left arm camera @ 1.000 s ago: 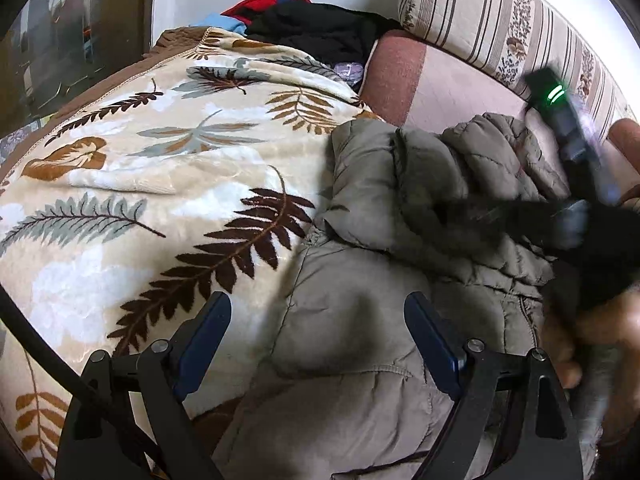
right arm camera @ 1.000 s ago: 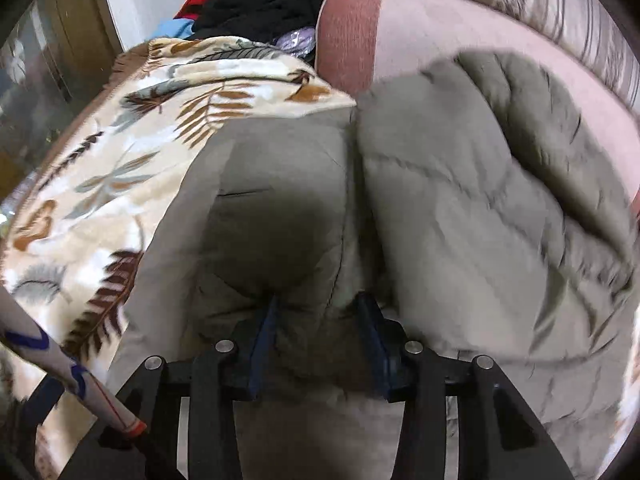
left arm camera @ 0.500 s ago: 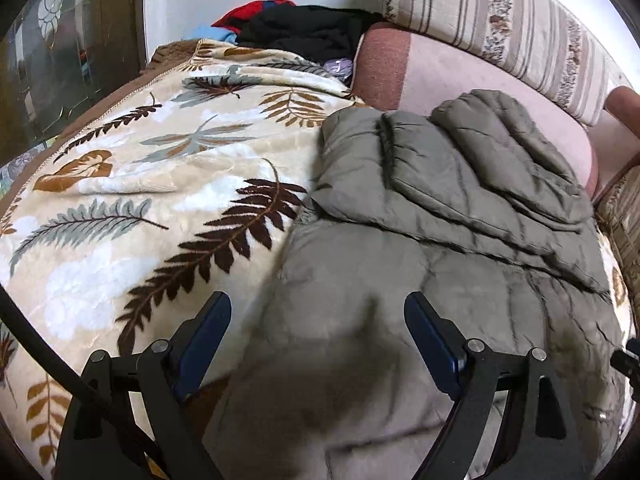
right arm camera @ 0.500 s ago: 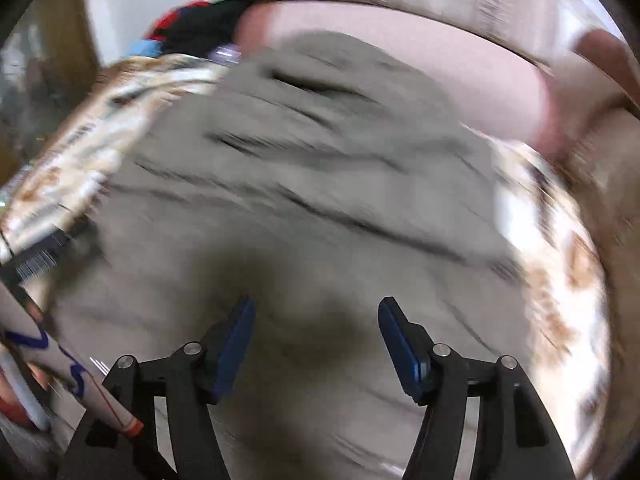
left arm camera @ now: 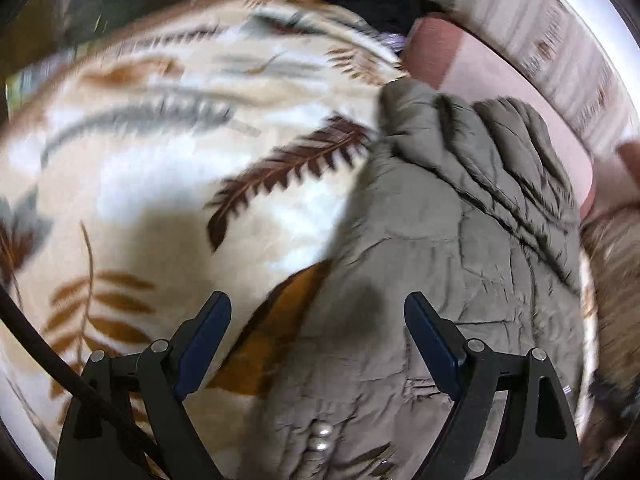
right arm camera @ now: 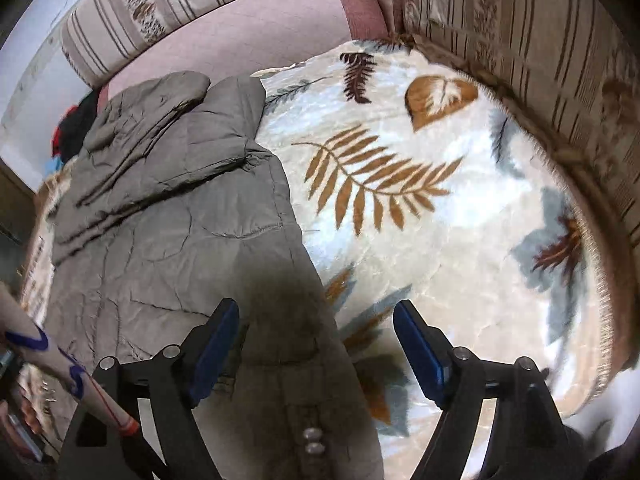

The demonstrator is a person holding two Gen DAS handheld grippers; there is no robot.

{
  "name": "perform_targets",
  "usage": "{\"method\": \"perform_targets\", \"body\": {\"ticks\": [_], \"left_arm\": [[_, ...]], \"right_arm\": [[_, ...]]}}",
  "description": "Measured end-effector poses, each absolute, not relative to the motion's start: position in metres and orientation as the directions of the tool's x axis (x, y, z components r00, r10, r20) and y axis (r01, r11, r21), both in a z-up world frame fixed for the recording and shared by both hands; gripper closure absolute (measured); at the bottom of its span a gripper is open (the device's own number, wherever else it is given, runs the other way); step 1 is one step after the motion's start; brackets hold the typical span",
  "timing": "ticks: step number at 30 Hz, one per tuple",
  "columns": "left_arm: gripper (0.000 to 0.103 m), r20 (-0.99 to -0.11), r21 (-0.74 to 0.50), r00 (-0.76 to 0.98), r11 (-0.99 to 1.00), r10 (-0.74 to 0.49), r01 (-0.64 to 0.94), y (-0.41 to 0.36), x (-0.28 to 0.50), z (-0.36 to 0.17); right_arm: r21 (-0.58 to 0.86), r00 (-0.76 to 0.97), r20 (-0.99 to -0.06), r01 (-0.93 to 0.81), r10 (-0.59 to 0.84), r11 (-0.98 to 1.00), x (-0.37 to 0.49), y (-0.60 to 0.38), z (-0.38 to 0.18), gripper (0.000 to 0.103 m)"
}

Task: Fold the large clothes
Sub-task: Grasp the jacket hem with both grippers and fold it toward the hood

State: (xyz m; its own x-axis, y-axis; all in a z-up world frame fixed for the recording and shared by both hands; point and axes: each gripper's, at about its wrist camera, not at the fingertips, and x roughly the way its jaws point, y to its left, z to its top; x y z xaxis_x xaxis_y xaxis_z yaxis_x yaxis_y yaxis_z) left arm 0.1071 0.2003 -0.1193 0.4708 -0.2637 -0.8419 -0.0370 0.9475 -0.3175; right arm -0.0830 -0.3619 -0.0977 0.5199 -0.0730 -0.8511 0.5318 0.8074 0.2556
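Olive padded jacket (left arm camera: 460, 240) lies on leaf-print blanket (left arm camera: 160, 160); left gripper (left arm camera: 318, 338) above its edge, jaws wide, empty.
Right wrist: jacket (right arm camera: 168, 216) at left; right gripper (right arm camera: 316, 344) just opened wide, gripping nothing.

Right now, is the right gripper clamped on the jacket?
No, the right gripper stands open above the jacket, with nothing pressed between its pads.
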Motion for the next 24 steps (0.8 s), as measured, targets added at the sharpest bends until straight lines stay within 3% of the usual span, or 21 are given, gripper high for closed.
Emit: {"method": "perform_targets", "body": {"ticks": [12, 17, 24], "left_arm": [[0.016, -0.799, -0.519, 0.295, 0.848, -0.525, 0.103, 0.188, 0.133, -0.150], [0.016, -0.722, -0.641, 0.200, 0.749, -0.662, 0.166, 0.182, 0.120, -0.156], [0.017, -0.595, -0.772, 0.156, 0.615, -0.788, 0.163, 0.205, 0.079, -0.164]], "right_arm": [[0.380, 0.572, -0.820, 0.509, 0.027, 0.773, -0.070, -0.381, -0.124, 0.019], [0.568, 0.589, -0.770, 0.458, 0.245, 0.684, -0.055, -0.396, -0.148, 0.019], [0.633, 0.594, -0.731, 0.408, 0.335, 0.658, -0.057, -0.390, -0.152, 0.019]]}}
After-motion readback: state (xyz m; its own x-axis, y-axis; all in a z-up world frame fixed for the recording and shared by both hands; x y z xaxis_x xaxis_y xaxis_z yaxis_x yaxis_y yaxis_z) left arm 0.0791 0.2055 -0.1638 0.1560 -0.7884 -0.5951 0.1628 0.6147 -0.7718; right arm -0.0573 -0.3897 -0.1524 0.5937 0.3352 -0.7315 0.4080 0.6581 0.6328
